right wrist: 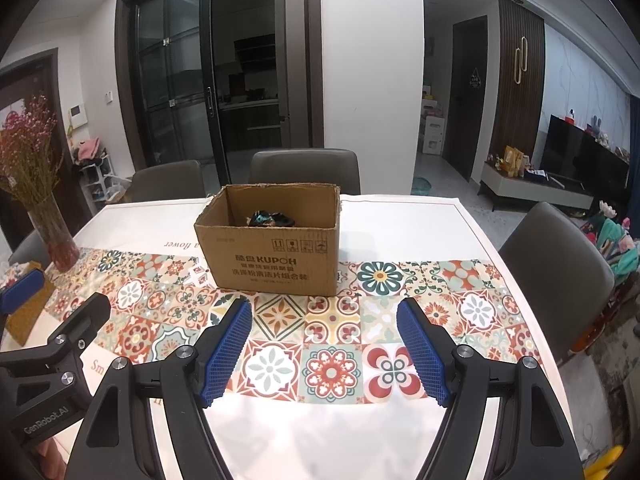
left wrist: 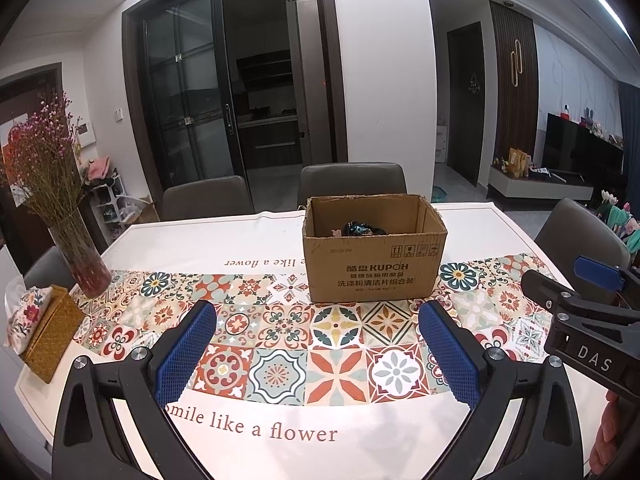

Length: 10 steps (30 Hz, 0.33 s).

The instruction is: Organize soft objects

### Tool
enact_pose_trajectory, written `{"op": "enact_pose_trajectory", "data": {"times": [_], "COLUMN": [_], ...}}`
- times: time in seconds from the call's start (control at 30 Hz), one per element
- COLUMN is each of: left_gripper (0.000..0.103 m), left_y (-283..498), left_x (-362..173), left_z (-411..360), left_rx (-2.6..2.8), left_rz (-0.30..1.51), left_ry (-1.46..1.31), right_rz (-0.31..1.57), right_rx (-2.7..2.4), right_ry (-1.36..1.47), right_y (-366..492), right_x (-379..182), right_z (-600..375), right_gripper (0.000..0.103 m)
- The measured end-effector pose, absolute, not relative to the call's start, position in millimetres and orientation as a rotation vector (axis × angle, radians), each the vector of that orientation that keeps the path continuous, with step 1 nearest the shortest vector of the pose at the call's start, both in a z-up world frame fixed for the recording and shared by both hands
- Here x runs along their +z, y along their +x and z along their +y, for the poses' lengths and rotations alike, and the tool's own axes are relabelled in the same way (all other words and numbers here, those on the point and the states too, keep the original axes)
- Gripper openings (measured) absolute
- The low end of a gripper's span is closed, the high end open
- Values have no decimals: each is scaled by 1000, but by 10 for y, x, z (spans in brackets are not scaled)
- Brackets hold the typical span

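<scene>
both tongs hover over the near edge of the table (left wrist: 256, 236), nothing between the pads on either one. left gripper (left wrist: 318, 354): blue pads spread wide, empty, only the patterned tablecloth (left wrist: 280, 328) showing through the gap, not touching it as far as i can tell. right gripper (right wrist: 324, 350): same story, pads well apart, empty, tile print visible between them. the two sit side by side, each one's black frame showing at the edge of the other's view.

just past the fingertips, on the tile band of the cloth, stands an open cardboard box (left wrist: 376, 268), flaps gone, printed side facing the tongs. neither gripper touches it. inside, low against the far wall, lies a dark crumpled soft bundle (left wrist: 360, 228) with a bit of teal on it; can't tell what it is exactly.

off to the left: woven tissue box (left wrist: 52, 332) at the table edge, then a glass vase (left wrist: 82, 260) with dried pink flowers. grey chairs (left wrist: 352, 184) behind the table's far side.
</scene>
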<state>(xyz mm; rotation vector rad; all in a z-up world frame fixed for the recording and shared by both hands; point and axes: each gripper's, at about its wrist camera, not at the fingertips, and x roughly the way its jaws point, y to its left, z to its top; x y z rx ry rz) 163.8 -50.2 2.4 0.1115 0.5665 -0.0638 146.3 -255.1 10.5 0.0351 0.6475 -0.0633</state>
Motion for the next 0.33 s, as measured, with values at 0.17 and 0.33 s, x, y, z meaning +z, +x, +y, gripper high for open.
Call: {"op": "enact_pose_trajectory", "data": {"times": [0.17, 0.33], "left_gripper": [103, 103], "left_y": [1639, 1651], "left_x": [38, 24], "left_z": [-512, -506], "left_rx": [-73, -72], "left_rz": [558, 561], "left_ry": [107, 106], "right_rz": [647, 650], "right_rx": [-64, -65], "right_ry": [36, 36], "right_y": [1464, 1464], "right_x": [104, 105], "right_z": [-2554, -2562], "right_gripper": [76, 76]}}
